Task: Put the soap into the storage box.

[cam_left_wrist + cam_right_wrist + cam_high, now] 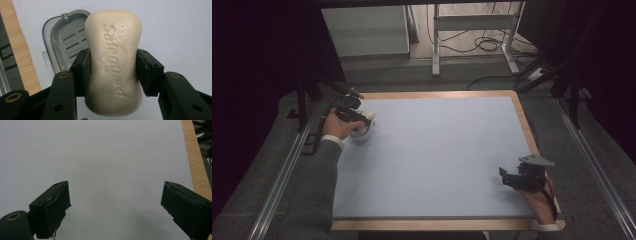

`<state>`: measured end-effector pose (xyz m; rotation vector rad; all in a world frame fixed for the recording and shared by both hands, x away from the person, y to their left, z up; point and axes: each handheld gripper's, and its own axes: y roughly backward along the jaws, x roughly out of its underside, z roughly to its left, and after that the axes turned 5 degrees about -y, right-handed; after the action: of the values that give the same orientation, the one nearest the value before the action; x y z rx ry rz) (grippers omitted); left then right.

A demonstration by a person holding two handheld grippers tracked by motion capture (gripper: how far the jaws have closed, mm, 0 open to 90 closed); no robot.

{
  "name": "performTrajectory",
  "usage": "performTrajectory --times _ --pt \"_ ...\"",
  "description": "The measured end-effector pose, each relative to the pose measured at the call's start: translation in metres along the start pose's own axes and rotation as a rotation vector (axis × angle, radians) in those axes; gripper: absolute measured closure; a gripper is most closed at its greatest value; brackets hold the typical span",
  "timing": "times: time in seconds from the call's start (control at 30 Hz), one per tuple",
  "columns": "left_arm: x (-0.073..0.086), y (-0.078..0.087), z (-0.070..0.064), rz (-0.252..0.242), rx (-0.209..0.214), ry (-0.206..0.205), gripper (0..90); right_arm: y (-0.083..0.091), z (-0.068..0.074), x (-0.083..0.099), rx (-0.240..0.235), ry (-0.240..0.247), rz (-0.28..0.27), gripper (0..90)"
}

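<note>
One soap bar (113, 65), one grey soap dish (58, 37), two grippers, one table (437, 150).

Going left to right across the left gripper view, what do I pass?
Wooden table edge → grey soap dish → left finger → soap bar → right finger.

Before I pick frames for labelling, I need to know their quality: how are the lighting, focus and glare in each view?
High view: dim, dark surroundings, soft detail; the left gripper and right gripper read as dark shapes on the pale table. Left gripper view: bright, sharp; the embossed lettering on the soap bar is legible, the soap dish slightly softer. Right gripper view: even light, no glare, jaws crisp.
</note>
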<state>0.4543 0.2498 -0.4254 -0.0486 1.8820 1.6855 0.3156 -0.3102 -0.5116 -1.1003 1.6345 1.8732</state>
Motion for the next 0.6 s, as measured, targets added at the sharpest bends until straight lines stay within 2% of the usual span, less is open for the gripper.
performTrajectory --times 0.27,0.6 --pt "-0.007 -0.010 0.013 0.012 -0.020 0.045 49.4 -0.001 -0.001 0.001 0.004 0.001 0.002 8.4" --pt "-0.012 -0.033 0.018 0.038 -0.054 0.094 49.4 -0.001 -0.002 0.001 0.007 -0.001 0.000 8.4"
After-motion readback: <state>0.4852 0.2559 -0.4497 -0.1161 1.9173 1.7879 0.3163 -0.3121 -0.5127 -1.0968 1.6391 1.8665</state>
